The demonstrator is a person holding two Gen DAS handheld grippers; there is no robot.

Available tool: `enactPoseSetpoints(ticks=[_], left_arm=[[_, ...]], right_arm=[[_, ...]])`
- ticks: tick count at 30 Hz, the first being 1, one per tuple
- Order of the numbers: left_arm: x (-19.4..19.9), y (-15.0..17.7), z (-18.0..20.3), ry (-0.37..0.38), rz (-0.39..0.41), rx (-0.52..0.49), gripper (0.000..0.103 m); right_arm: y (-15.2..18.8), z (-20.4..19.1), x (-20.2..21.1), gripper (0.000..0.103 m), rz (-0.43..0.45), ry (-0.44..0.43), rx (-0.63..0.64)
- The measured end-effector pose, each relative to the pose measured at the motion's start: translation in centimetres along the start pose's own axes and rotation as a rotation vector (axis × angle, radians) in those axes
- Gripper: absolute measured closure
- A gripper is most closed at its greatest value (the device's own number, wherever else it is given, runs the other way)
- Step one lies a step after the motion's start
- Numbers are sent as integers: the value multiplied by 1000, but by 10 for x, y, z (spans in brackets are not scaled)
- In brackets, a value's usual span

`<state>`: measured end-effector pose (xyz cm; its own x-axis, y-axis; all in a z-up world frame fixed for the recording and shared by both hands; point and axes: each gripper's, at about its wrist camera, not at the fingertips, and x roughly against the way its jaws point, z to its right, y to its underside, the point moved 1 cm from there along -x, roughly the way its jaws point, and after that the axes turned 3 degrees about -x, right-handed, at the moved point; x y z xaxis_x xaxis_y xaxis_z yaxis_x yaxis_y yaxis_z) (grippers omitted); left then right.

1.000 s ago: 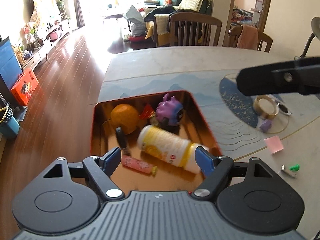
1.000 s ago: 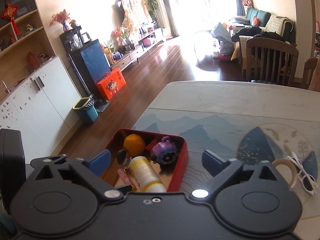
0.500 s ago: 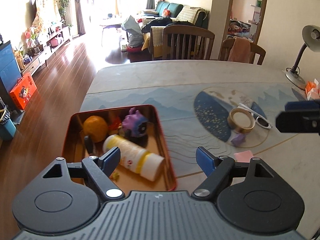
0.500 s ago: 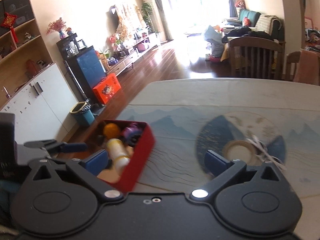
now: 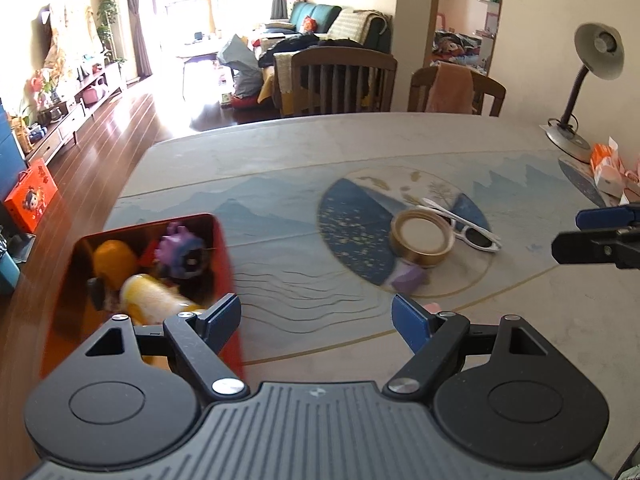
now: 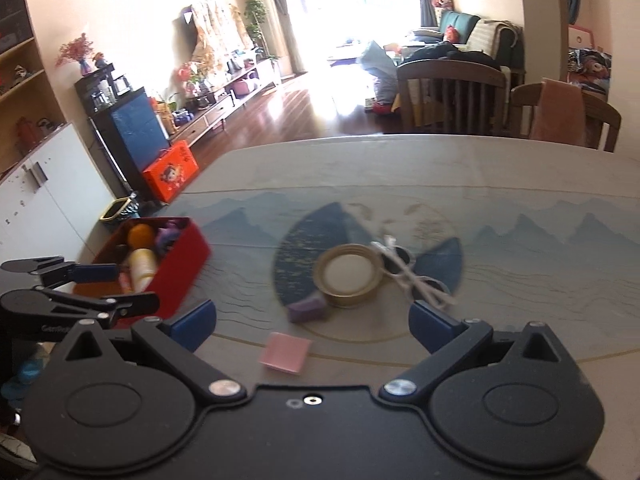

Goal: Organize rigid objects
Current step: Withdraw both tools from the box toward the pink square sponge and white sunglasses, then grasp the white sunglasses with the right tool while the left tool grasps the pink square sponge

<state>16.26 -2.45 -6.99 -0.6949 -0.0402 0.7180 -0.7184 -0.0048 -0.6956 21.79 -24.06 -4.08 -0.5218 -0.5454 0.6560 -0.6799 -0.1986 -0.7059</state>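
Observation:
A red box (image 5: 226,256) at the table's left edge holds an orange ball (image 5: 114,260), a purple toy (image 5: 182,248), a yellow-and-white bottle (image 5: 150,298) and small items; the right wrist view shows it too (image 6: 180,270). A tape roll (image 5: 422,240), white sunglasses (image 5: 466,228), a purple block (image 5: 406,278) and a pink square (image 6: 285,351) lie on the table mat. My left gripper (image 5: 316,322) is open and empty over the table beside the box. My right gripper (image 6: 312,322) is open and empty, above the pink square.
A desk lamp (image 5: 580,80) and an orange tissue pack (image 5: 606,168) stand at the table's right. Two wooden chairs (image 5: 344,80) are at the far side. The table's left edge drops to a wooden floor (image 5: 80,152).
Both grippers have swung right, away from the red box and toward the tape roll and sunglasses. The box has slid to the left of both views. Both stay open.

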Motion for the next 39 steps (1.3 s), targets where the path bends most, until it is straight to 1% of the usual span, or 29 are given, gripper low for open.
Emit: enactPoseSetpoints(ticks=[7,10,15,20,25,32,36,39], left_arm=[[-24,-1,43,20,-28,-42,20],[-36,-1,57,28,-51,-55,20],[-59,1,76,21,-99,-70,20],[-80,5,85,8,-149,-74,20],[-96,6,91,9,-185,-67,20],[-108,8,97,1,-215,-67,20],[-113,11,96,-16,-231,-57,20],[-117,12,94,-28,-243,-44,20]], right_arm=[[3,40,-12,0,-40,47,28],[3,57,-21,0,-47,66,33],[1,76,-39,4,-69,76,55],[2,84,-59,6,-103,68,114],[-1,88,-81,11,-135,69,167],[-3,94,-103,20,-163,49,202],[-2,96,-111,28,-173,42,212],[-2,95,-115,31,-173,40,226]])
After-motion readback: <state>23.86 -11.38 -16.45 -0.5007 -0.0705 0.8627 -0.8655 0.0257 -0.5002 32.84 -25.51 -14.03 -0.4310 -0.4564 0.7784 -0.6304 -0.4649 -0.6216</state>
